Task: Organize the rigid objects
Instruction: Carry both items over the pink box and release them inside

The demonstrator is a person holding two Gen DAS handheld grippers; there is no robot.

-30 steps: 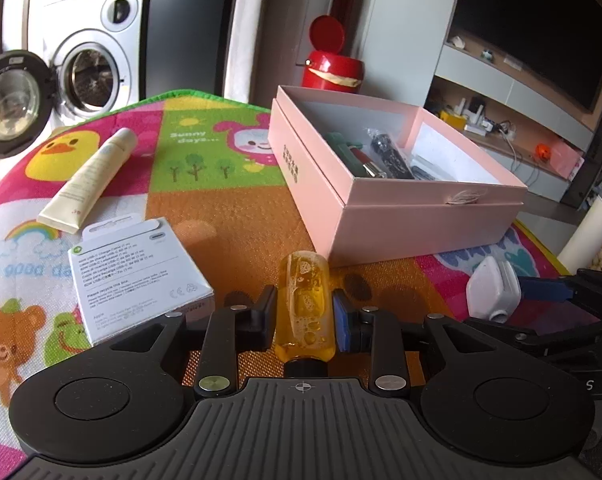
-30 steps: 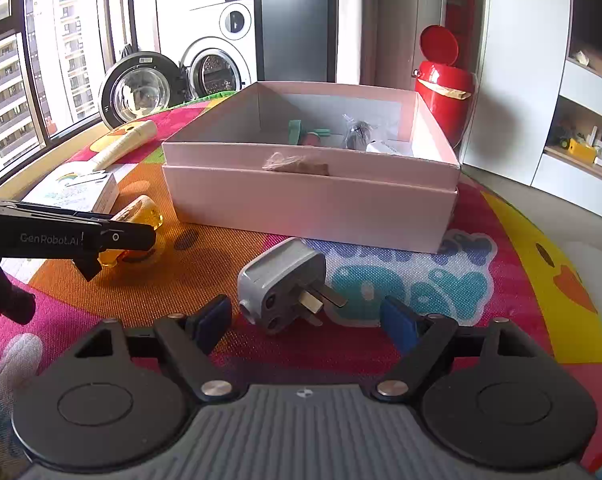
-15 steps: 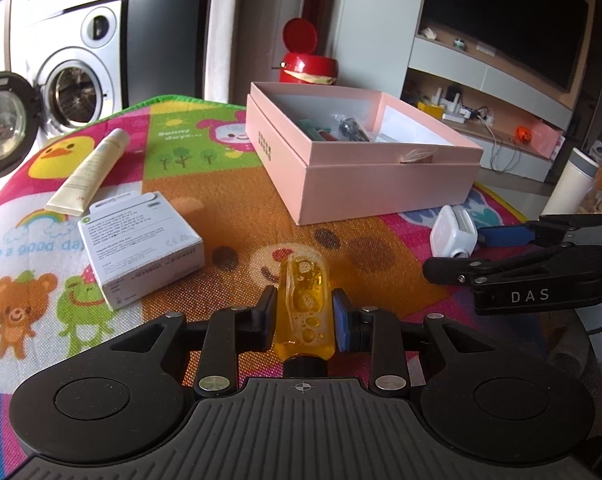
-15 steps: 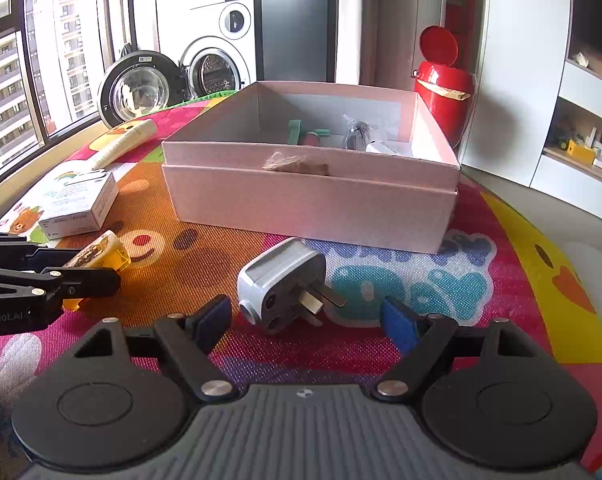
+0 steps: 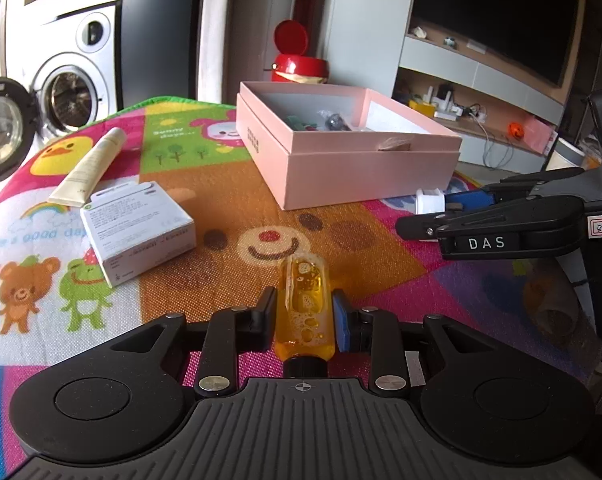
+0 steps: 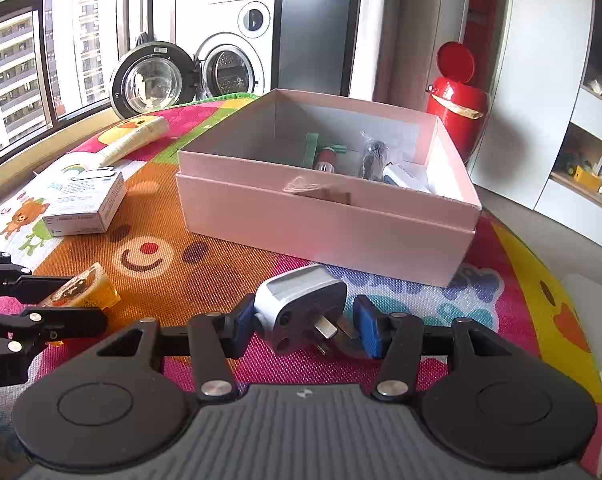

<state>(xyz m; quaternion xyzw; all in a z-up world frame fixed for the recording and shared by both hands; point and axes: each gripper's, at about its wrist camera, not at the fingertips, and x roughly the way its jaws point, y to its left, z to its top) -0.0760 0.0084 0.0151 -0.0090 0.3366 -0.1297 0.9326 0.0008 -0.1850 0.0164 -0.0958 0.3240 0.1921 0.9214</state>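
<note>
left fingers [image 5: 304,314]: clamped on yellow bottle [image 5: 305,308] | right fingers [image 6: 303,330]: just closing around gray plug [image 6: 297,304], right pad not touching

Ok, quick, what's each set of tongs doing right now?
Left tongs: shut on the yellow bottle.
Right tongs: open, have just been closing around the grey plug; the right pad is not yet on it.
</note>
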